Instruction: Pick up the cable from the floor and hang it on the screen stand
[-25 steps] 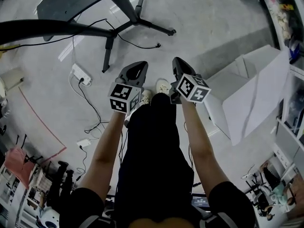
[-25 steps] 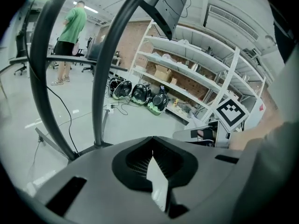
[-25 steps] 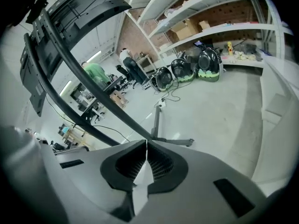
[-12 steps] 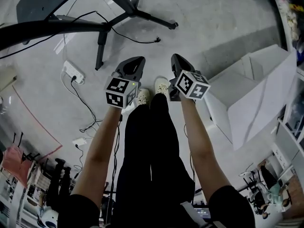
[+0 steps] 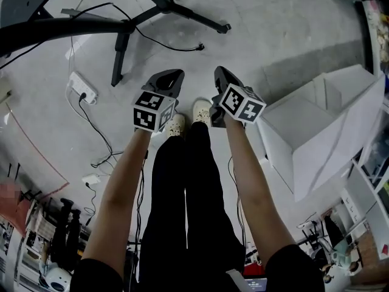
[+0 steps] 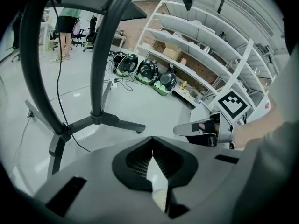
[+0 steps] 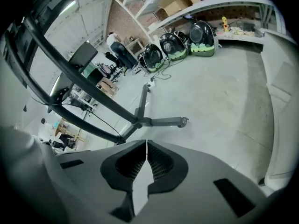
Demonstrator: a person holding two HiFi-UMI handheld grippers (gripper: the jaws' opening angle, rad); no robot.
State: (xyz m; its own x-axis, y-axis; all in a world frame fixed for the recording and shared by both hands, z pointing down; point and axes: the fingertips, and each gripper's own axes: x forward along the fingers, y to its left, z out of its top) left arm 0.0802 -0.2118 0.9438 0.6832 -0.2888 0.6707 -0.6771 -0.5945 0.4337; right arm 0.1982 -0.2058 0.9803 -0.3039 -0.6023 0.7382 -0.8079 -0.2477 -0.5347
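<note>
Head view looks down on a smooth grey concrete floor (image 5: 279, 35), where the thin black cable (image 5: 196, 47) lies in a loose curve ahead of both grippers, its plug end free and nothing lying across it. Just beyond it, the screen stand (image 5: 197, 17) spreads dark tubular legs. A white power strip (image 5: 82, 85) with its own black lead sits off to the left, and a large white box (image 5: 316, 139) with flat angular panels stands open at the right (well apart from the cable). The left gripper (image 5: 175, 73) and right gripper (image 5: 219, 72) hang side by side above pale shoes (image 5: 202, 109), each with ribbed black pads clenched together on nothing
</note>
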